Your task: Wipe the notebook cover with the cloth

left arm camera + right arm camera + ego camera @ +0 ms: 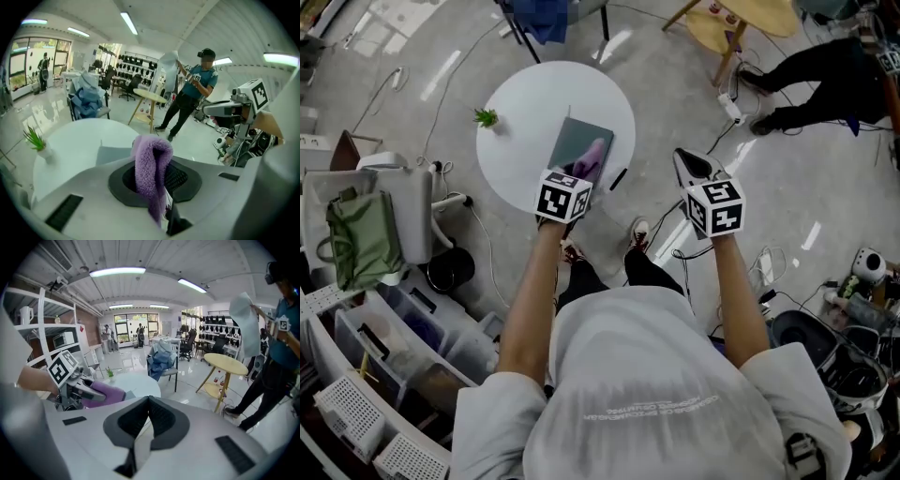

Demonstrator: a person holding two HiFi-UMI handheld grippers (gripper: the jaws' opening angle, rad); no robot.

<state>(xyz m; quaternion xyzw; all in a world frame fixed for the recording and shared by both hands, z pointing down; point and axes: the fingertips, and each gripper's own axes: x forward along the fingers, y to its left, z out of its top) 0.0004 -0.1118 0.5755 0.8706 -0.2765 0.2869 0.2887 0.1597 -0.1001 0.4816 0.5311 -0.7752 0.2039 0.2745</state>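
**Shaggy cloth clamped over notebook**

Left gripper (157, 180) pinches a fluffy purple cloth (149, 157) over the flat grey-green notebook (577, 141), which lies toward 4 o'clock on the round white table (520, 94). Right gripper (149, 401), jaws together and empty, hangs beyond the rim at 4 o'clock. Open tabletop lies toward 10 o'clock.

The person wore a pale grey T-shirt (656, 366) with short sleeves (487, 412). A line of small grey print (649, 408) crossed its back at the head view's 6 o'clock. Dark trousers (649, 272) and shoes (639, 231) showed at 12 o'clock of the shirt. Each gripper bore a white cube (562, 197) with black square markers. The left gripper (154, 176) and right gripper (149, 404) had smooth light-grey shells (84, 187) and black ribbed pads (180, 179). Black rectangular slots (65, 212) sat at roughly 8 and 4 o'clock of the pads.
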